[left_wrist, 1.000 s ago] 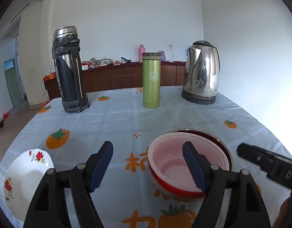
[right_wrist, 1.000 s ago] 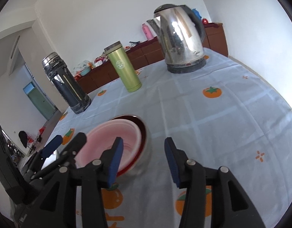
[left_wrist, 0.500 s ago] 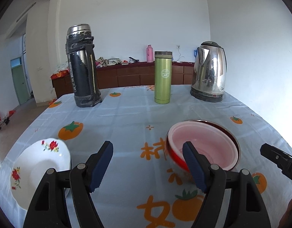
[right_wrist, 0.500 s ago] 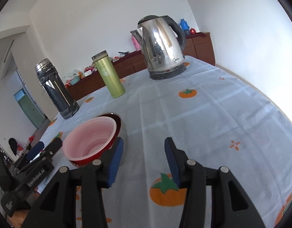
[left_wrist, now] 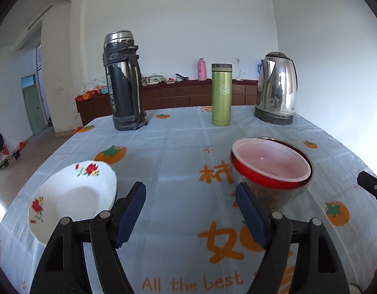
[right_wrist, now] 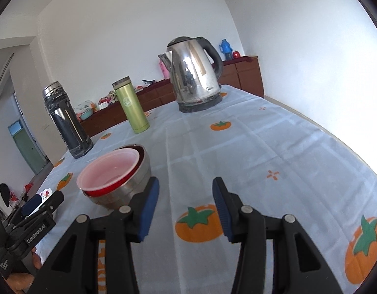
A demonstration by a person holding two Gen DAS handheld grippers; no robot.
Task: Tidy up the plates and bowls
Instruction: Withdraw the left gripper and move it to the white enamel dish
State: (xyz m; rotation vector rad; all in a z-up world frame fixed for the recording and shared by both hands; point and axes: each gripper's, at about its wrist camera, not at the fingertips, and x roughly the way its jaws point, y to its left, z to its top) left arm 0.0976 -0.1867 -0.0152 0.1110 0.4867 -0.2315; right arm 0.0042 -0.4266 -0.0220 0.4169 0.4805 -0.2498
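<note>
Pale persimmon-print tablecloth (left_wrist: 178,132) is seen beneath both empty, parted grippers (left_wrist: 190,218) (right_wrist: 184,208), the white floral plate (left_wrist: 73,196) partly hidden at its left edge.

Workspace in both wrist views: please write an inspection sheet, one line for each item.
Surface: round table with pale blue persimmon-print tablecloth.
Job's things: white floral ceramic plate at near left; red plastic bowl with pink inside nested in a steel bowl.
Clutter: black worn thermos, green slim flask, steel electric kettle, all upright at far side.
Grippers: left hand-held gripper open, empty; right hand-held gripper open, empty.
Cables: nothing seen on the table.
Surroundings: brown wooden sideboard along white wall.
</note>
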